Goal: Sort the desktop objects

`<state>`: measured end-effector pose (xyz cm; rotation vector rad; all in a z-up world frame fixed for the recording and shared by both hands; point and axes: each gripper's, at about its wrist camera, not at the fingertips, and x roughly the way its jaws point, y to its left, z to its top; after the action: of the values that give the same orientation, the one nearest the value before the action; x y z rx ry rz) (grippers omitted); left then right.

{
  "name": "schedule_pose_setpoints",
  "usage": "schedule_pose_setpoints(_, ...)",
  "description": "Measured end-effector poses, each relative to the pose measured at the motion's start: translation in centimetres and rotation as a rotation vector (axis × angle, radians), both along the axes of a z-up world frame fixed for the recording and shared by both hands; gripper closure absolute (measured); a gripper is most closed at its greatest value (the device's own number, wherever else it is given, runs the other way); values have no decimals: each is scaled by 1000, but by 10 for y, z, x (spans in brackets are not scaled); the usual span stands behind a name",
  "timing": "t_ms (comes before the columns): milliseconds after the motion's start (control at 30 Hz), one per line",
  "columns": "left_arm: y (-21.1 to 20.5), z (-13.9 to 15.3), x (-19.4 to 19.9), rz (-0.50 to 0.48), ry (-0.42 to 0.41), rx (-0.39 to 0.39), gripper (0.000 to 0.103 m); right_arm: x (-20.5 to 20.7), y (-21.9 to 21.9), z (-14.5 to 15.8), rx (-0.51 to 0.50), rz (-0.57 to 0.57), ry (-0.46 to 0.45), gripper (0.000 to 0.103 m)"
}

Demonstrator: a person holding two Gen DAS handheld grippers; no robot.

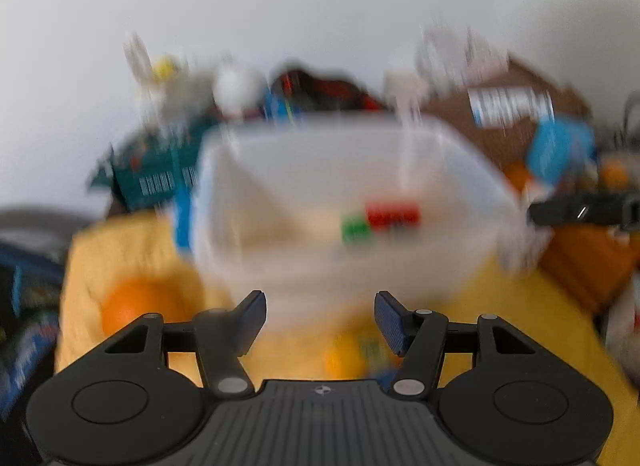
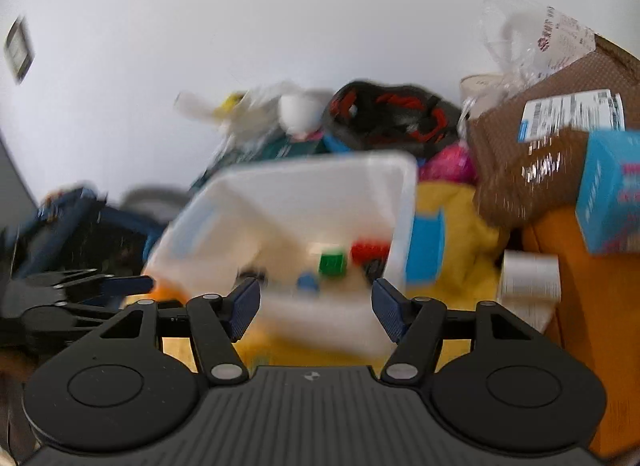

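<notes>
My left gripper (image 1: pixel 320 316) and right gripper (image 2: pixel 316 308) both gape, nothing between the pads. Red brick (image 1: pixel 393 214) and green brick (image 2: pixel 332 264) sit inside the translucent bin (image 1: pixel 224 201). Blurry views: I'd risk clipping the bin's near wall, tipping it.

Ahead of the left gripper (image 1: pixel 320 318), the storage bin (image 1: pixel 352 169) looks like translucent, milky plastic — smooth, faintly glossy. Under it the yellow cloth (image 1: pixel 132 250) is soft, matt and creased. Each claw is matt black plastic with ribbed blue pads (image 2: pixel 244 308) and dull metal pivot pins. Right of the right gripper (image 2: pixel 316 310), a brown parcel (image 2: pixel 532 169) looks papery beneath crinkled, shiny film, bearing a white paper label — all blurred.
</notes>
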<state>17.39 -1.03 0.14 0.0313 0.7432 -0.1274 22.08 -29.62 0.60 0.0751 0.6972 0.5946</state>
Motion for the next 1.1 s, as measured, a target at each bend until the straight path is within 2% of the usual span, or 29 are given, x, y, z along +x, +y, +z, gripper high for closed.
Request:
schedule_pose_setpoints(100, -9, -40, 2, -26, 83, 29, 42, -24, 7, -25, -69, 53, 25, 37)
schedule_pose_setpoints(167, -16, -54, 14, -32, 83, 57, 42, -34, 14, -41, -123, 72, 44, 37)
schedule_pose_setpoints(233, -20, -59, 29, -30, 74, 46, 42, -38, 22, -52, -166, 105, 48, 37)
schedule_pose_setpoints(300, -24, -64, 40, -63, 73, 43, 55, -37, 30, -61, -209, 126, 55, 37)
schedule_pose_setpoints(333, -24, -67, 43, -89, 76, 51, 71, -34, 34, -65, -224, 134, 61, 37)
schedule_pose_setpoints(367, -24, -69, 44, -83, 80, 58, 74, -30, 40, -70, -239, 142, 66, 37)
schedule_pose_setpoints(467, -12, -65, 34, -68, 83, 1, 75, -16, 57, -83, -277, 169, 61, 37)
schedule_pose_setpoints(567, 1, -60, 11, -69, 77, 10, 75, 1, 78, -97, -301, 199, 47, 38)
schedule_pose_setpoints(633, 15, -55, -6, -35, 72, -6, 75, 6, 91, -107, -313, 216, 32, 39)
schedule_pose_setpoints(700, 28, -50, -20, -6, 66, -22, 75, 14, 103, -116, -330, 234, 37, 45)
schedule_pose_setpoints(733, 34, -48, -28, 7, 65, -30, 75, 15, 106, -118, -322, 243, 30, 53)
schedule_pose_setpoints(767, 38, -46, -34, 17, 64, -38, 75, 16, 108, -117, -316, 252, 21, 63)
schedule_pose_setpoints(800, 42, -43, -40, 29, 58, -46, 75, 14, 110, -117, -321, 259, 20, 67)
schedule_pose_setpoints(933, 48, -27, -54, 56, 21, -85, 75, 3, 103, -98, -253, 278, 20, 67)
schedule_pose_setpoints(1100, 48, 6, -53, 68, -60, -141, 75, -18, 76, -45, -156, 290, -33, 67)
